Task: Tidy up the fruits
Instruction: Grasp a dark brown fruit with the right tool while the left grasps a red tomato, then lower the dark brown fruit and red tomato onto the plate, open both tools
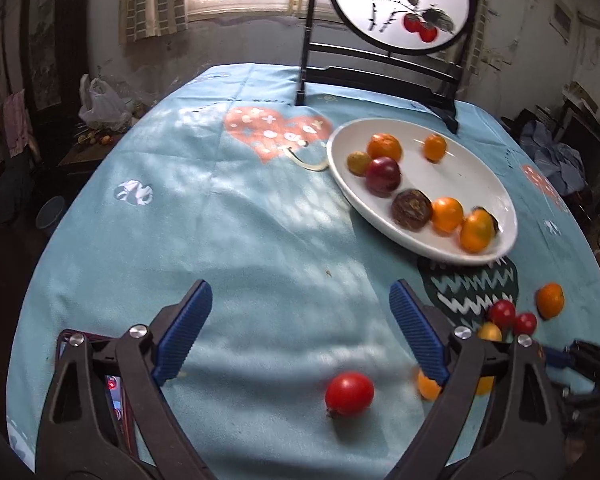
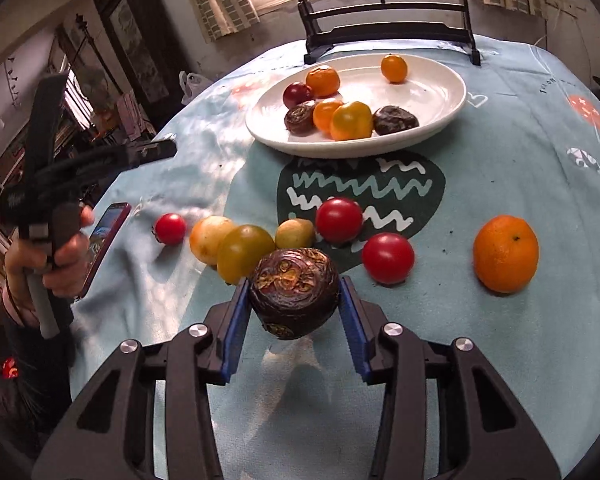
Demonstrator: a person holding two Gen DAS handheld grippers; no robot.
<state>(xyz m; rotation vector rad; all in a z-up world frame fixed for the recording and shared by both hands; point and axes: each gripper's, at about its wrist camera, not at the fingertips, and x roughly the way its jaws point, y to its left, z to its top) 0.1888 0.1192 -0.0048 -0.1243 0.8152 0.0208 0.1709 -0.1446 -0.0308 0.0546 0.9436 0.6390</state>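
Chestnut (image 2: pixel 294 294) clamped in right gripper (image 2: pixel 294 300) jaws, lifted for plate (image 2: pixel 440 120) ahead; left gripper (image 1: pixel 300 320) jaws wide, empty.

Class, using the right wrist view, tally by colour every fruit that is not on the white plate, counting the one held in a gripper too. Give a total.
Red fruits: 3
Yellow fruits: 3
Orange fruit: 1
Dark brown fruit, held in the right gripper: 1
Total: 8
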